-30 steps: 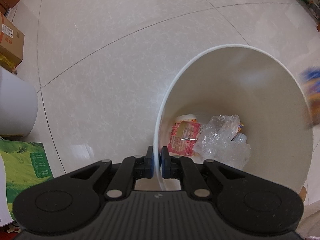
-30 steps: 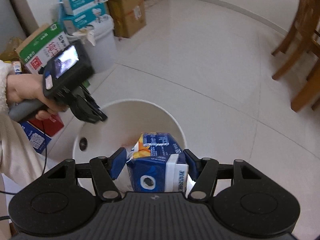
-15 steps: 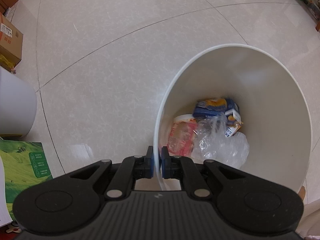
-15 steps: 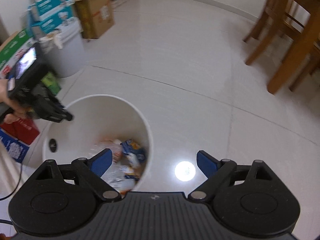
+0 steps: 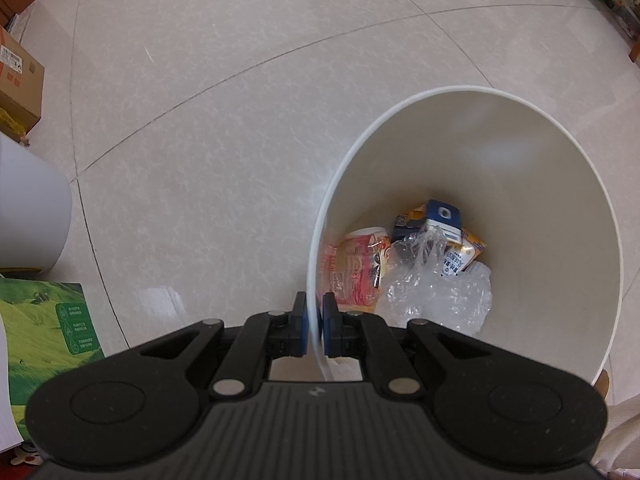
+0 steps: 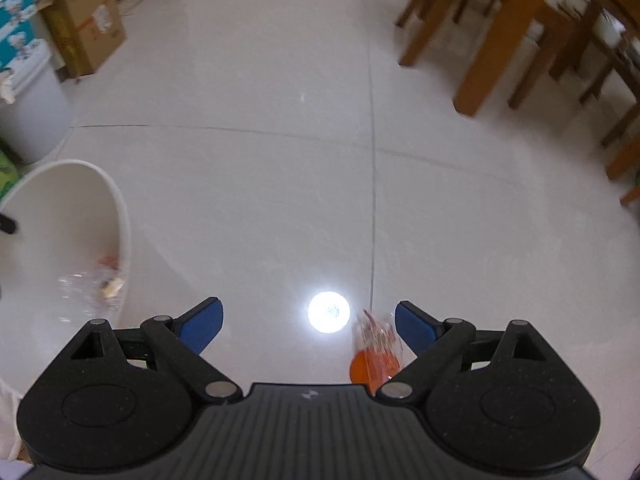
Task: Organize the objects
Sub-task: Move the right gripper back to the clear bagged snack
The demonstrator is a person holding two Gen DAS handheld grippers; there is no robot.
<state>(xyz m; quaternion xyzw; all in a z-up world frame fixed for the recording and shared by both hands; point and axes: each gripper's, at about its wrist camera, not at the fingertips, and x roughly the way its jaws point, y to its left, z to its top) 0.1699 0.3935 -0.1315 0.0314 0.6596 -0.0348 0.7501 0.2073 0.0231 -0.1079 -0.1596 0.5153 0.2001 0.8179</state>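
- Since a second ago, the blue carton (image 5: 440, 220) has left the right gripper (image 6: 308, 326) and now lies inside the white bin (image 5: 540, 168), on top of the other rubbish.
- Right gripper: jaws opening wide, nothing pressed between them. It now looks at bare floor tile (image 6: 280, 168) instead of the bin, which has slid to the left edge of its view, partly cut off.
- An orange packet (image 6: 374, 360) lies just inside the right finger, blurred and half hidden by the gripper body; contact cannot be told.
- Left gripper (image 5: 315, 328): clamped on the bin's near rim, one pad each side of the wall.
- Bin contents: red-and-white wrapper (image 5: 356, 268), crumpled clear plastic (image 5: 436, 296), carton partly under that plastic.
- Beyond: cardboard box (image 6: 86, 32) and wooden chair legs (image 6: 472, 76), blurred.
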